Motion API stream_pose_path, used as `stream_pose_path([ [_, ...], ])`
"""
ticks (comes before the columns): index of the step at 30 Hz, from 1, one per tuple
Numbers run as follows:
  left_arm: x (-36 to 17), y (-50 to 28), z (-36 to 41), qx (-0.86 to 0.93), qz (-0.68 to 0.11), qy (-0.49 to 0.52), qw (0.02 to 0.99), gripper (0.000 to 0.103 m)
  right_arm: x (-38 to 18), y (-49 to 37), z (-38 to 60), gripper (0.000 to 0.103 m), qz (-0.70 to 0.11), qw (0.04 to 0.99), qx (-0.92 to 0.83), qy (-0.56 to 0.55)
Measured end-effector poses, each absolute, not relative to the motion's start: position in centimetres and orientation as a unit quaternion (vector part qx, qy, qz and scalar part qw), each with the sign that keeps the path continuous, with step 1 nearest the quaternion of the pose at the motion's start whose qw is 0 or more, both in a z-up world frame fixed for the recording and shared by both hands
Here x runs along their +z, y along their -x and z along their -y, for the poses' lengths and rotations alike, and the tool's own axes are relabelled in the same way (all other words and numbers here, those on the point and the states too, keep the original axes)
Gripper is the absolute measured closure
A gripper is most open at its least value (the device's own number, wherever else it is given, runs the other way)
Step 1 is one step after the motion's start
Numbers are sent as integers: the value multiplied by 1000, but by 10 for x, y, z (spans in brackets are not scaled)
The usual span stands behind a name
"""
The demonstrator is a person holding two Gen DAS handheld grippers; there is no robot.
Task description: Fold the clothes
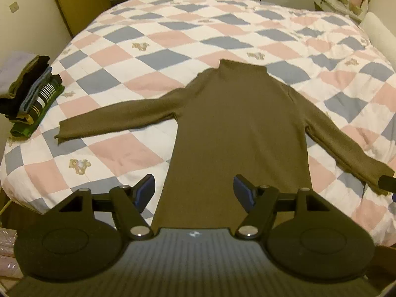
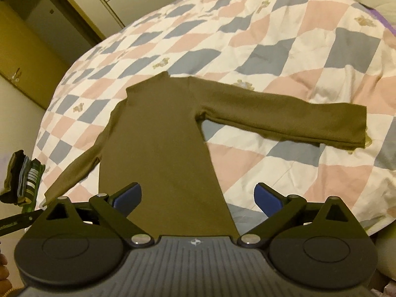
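Olive long-sleeved top (image 1: 237, 123) lies flat on the checked quilt (image 1: 128, 57), collar pointing away from the cameras, both sleeves spread out to the sides, body running toward the near edge of the bed. No fold made in it yet: spreading looks complete, folding of this garment not started.

Left gripper (image 1: 194, 193): jaws apart, nothing between the blue pads, held above the lower body of the top. Right gripper (image 2: 198, 198): jaws spread wider, also empty, above the same lower part.

Stack of folded clothes (image 1: 32, 94) sits at the left edge of the quilt, well apart from the top; judged to be items already finished. Count in the stack is not readable.

Hidden or unclear: the hem of the top is covered by the gripper bodies in both views, so its lie cannot be checked. Right cuff in the left wrist view runs to the frame edge, beside a dark object, possibly the other gripper. Whether more unfolded garments wait is not visible.
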State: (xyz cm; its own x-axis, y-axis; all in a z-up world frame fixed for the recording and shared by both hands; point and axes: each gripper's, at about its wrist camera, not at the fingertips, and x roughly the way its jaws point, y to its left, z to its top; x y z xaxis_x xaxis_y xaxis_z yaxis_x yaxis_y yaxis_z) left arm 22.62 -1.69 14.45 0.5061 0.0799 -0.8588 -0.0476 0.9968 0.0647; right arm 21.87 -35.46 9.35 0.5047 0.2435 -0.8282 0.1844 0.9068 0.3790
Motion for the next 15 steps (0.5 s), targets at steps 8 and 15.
stream_pose_path([
  [8,159,-217,20,43,-477,-15,878,34,101,-216,356,3,-486,847,27,-212],
  [15,168,-211,21,49,-468,-15,882,32,104,-215,357,3,-482,850,34,-211],
])
